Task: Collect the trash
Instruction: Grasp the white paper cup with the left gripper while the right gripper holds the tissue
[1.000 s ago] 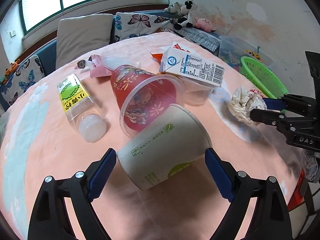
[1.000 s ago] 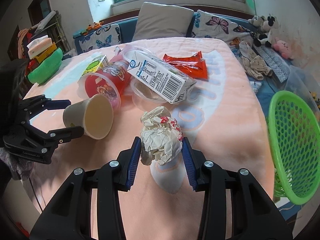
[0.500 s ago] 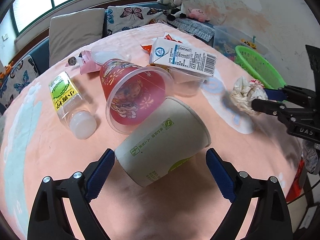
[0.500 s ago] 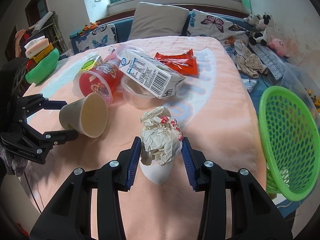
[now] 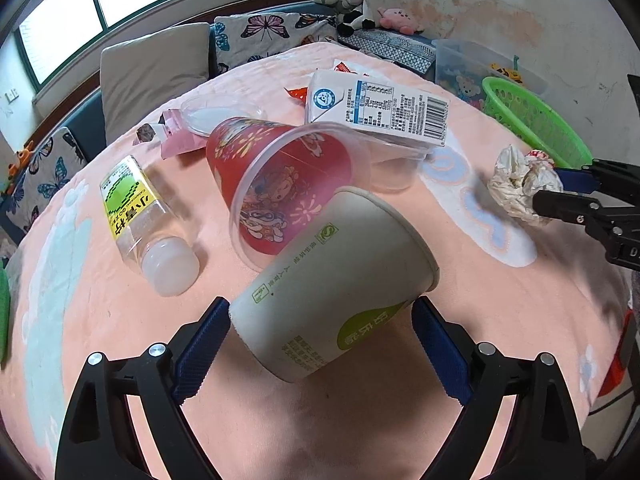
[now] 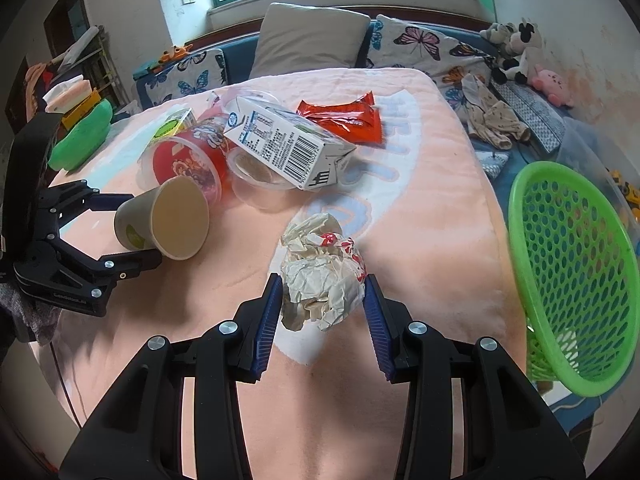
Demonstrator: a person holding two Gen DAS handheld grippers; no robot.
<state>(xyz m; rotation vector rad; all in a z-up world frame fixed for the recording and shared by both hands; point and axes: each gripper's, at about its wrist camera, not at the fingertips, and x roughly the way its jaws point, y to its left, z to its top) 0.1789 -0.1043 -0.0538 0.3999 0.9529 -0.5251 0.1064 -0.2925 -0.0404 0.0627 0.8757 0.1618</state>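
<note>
crumpled paper wad (image 6: 322, 270), white with red print, clamped between the blue pads of the right tool (image 6: 323, 312), raised a little above the pink blanket (image 6: 432, 216) near its right edge, shadow beneath. seen also from the left wrist at far right (image 5: 522, 184), pinched at the tips of that tool. beige paper cup (image 5: 332, 292) with green print, lying tilted on its side, gripped across its body by the left tool (image 5: 320, 344), pads touching both sides; open mouth turned toward the right tool (image 6: 180, 218). just behind the cup, touching its rim: red printed plastic cup (image 5: 288, 184) on its side. resting across that and a clear plastic tub (image 6: 256, 178): white milk carton (image 5: 376, 110) with barcode. left of the red cup: clear bottle (image 5: 140, 220) with yellow-green label, white cap toward the camera. farther back: orange-red snack wrappers (image 6: 344, 118), pink wrapper (image 5: 176, 140), clear lid (image 5: 220, 114). beside the bed at right: green perforated basket (image 6: 576, 268), tilted, mouth facing the blanket.
</note>
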